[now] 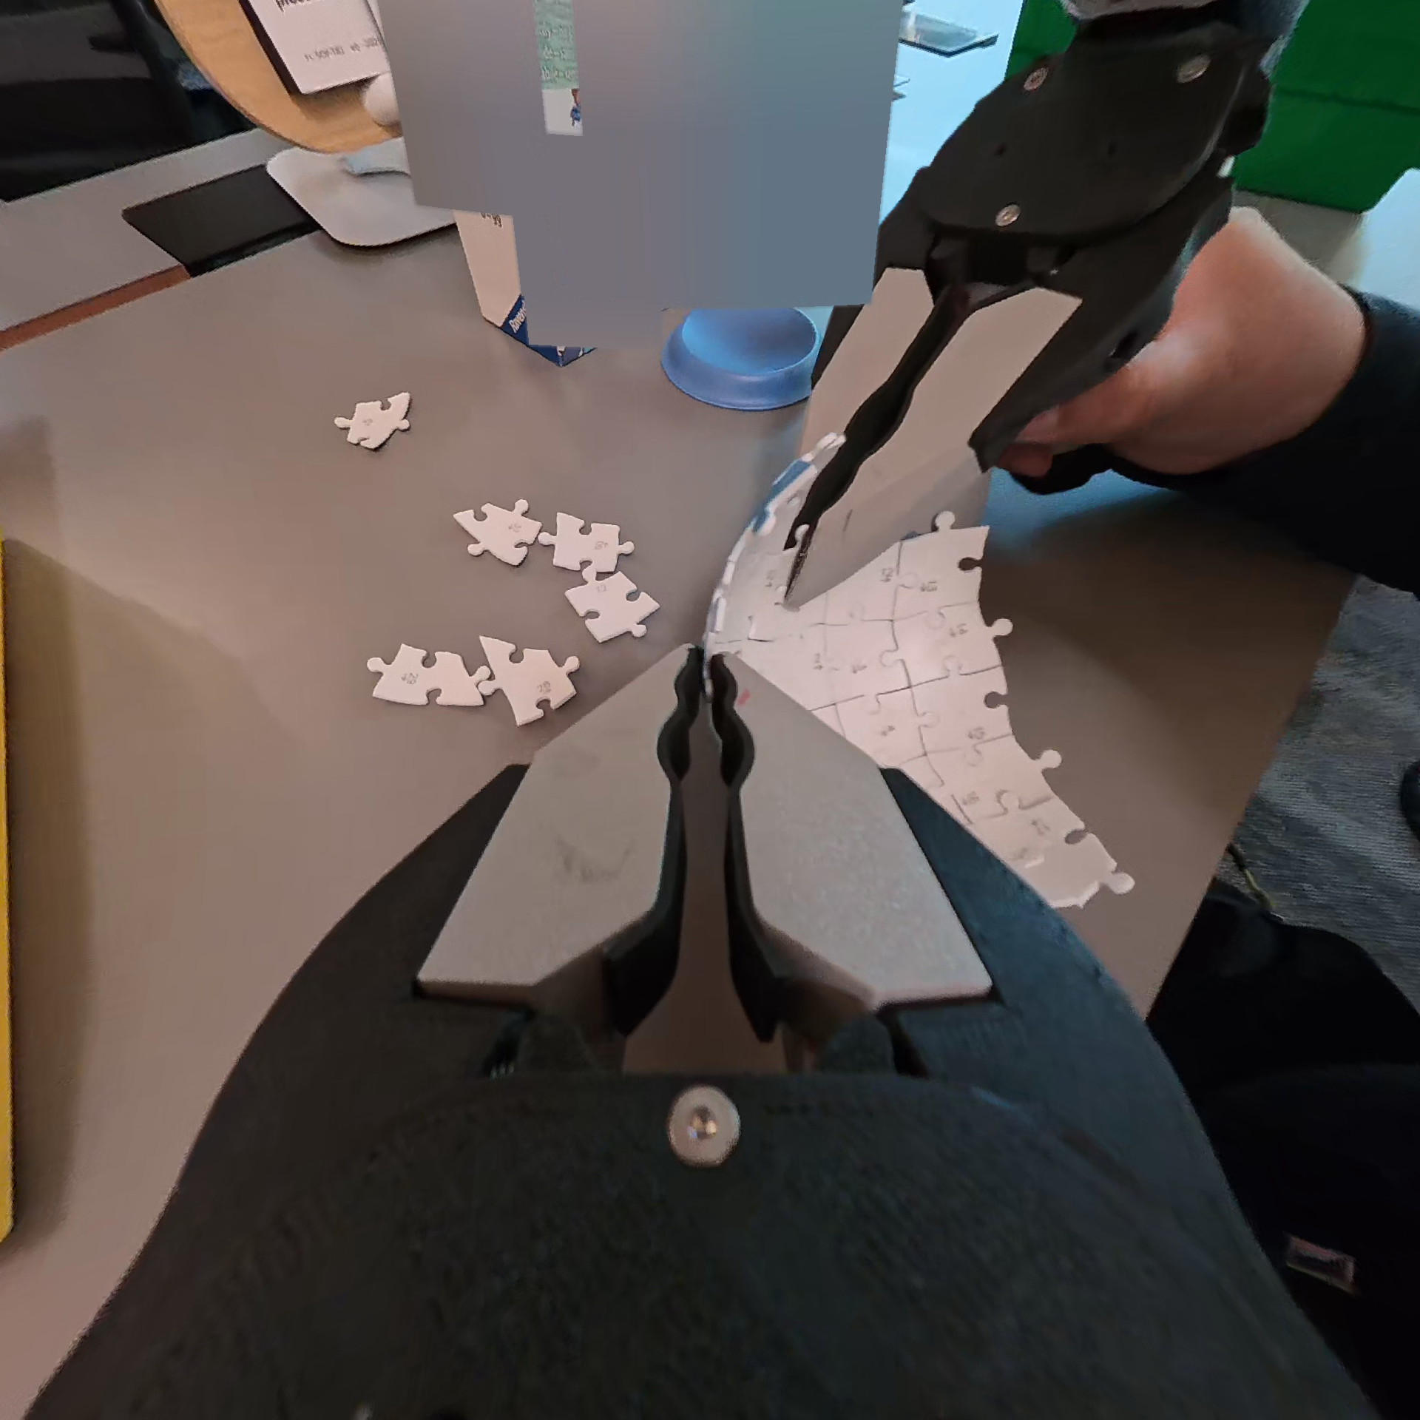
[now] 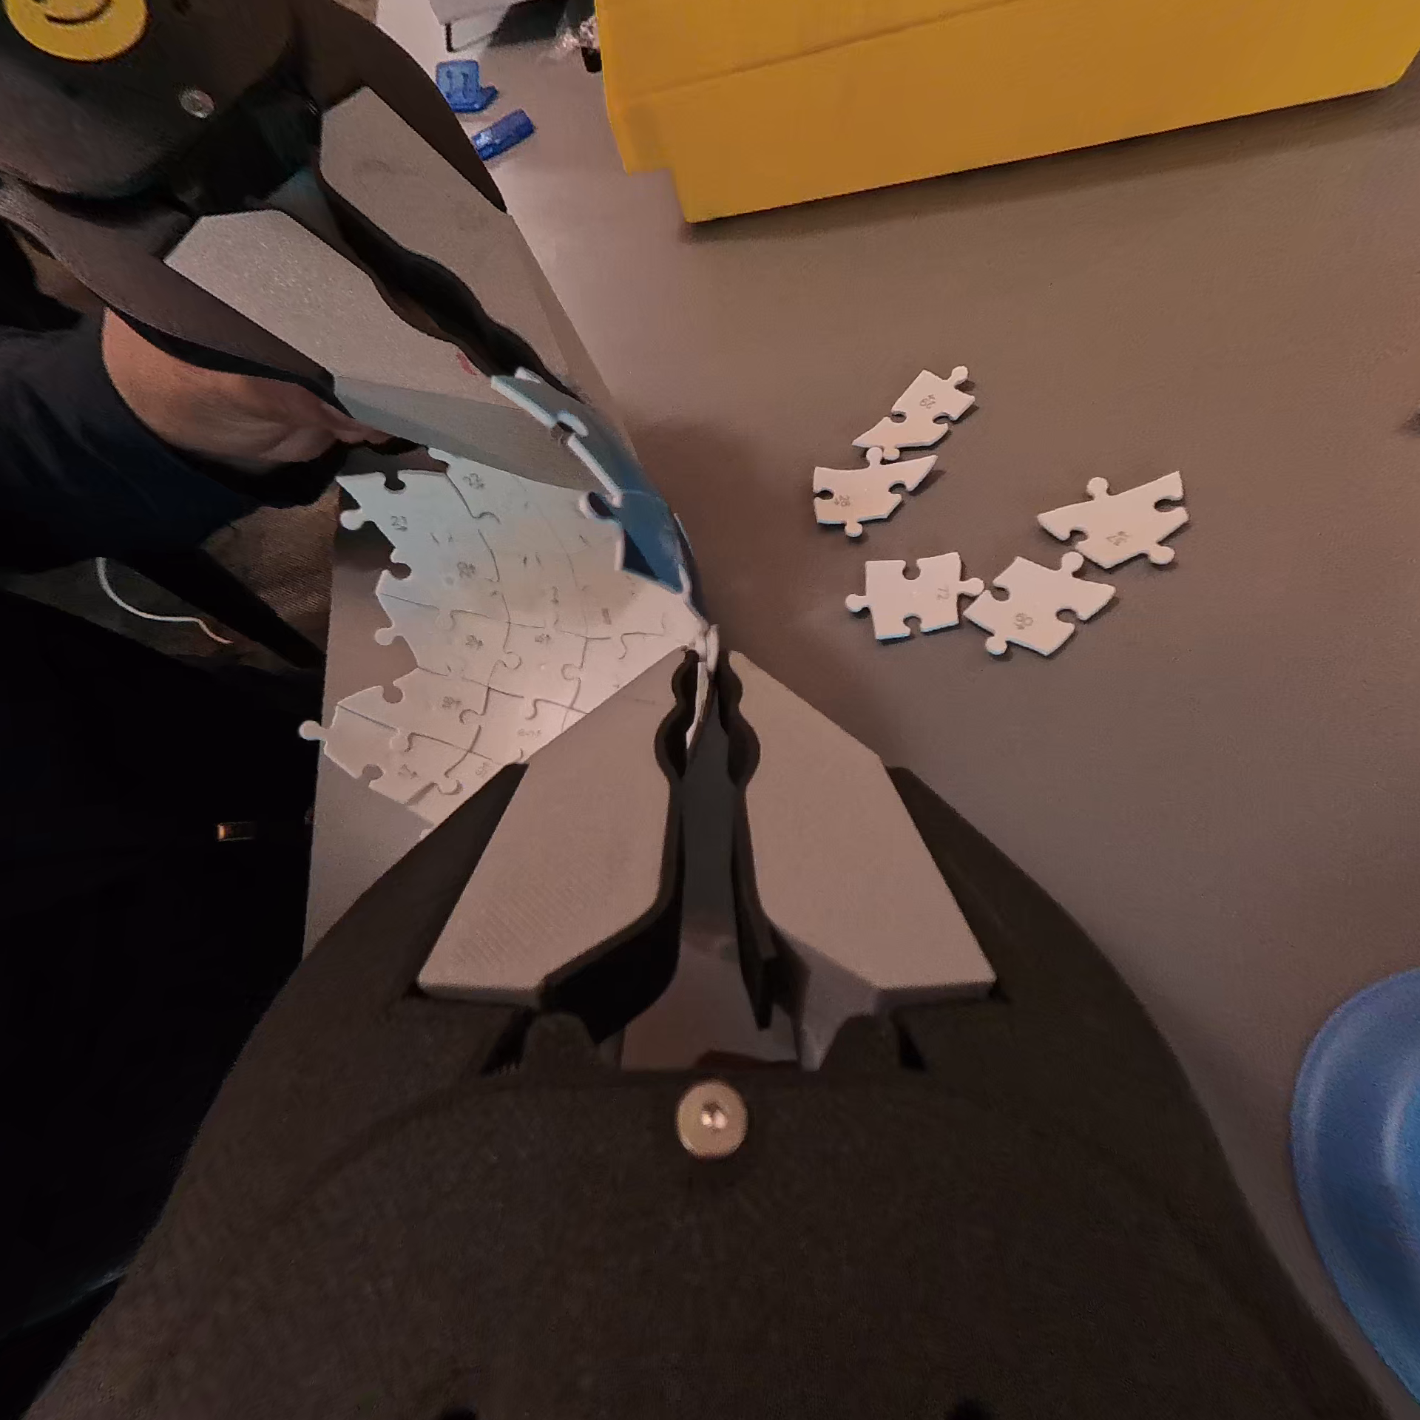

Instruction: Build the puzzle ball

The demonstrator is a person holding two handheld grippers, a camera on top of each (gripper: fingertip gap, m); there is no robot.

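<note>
The partly built puzzle ball (image 1: pixel 922 676) is a curved shell of joined pieces, white inside and blue outside, held above the table's near edge. It also shows in the right wrist view (image 2: pixel 492 615). My left gripper (image 1: pixel 705 662) is shut on the shell's rim. My right gripper (image 2: pixel 708 659) is shut on the rim a little further along. Each gripper shows in the other's view, the right gripper (image 1: pixel 795 584) coming from the upper right and the left gripper (image 2: pixel 584 430) from the upper left. Several loose white pieces (image 1: pixel 530 599) lie face down on the grey table (image 1: pixel 230 538), and they also show in the right wrist view (image 2: pixel 999 538).
A blue round stand (image 1: pixel 738 361) sits behind the shell and also shows in the right wrist view (image 2: pixel 1360 1152). The puzzle's box (image 1: pixel 507 292) stands beside it. A yellow box (image 2: pixel 999 92) lies beyond the loose pieces. A hand (image 1: pixel 1229 384) holds the right gripper. One piece (image 1: pixel 376 419) lies apart, farther back. Spacing between my two grippers at the tips: around 5 centimetres.
</note>
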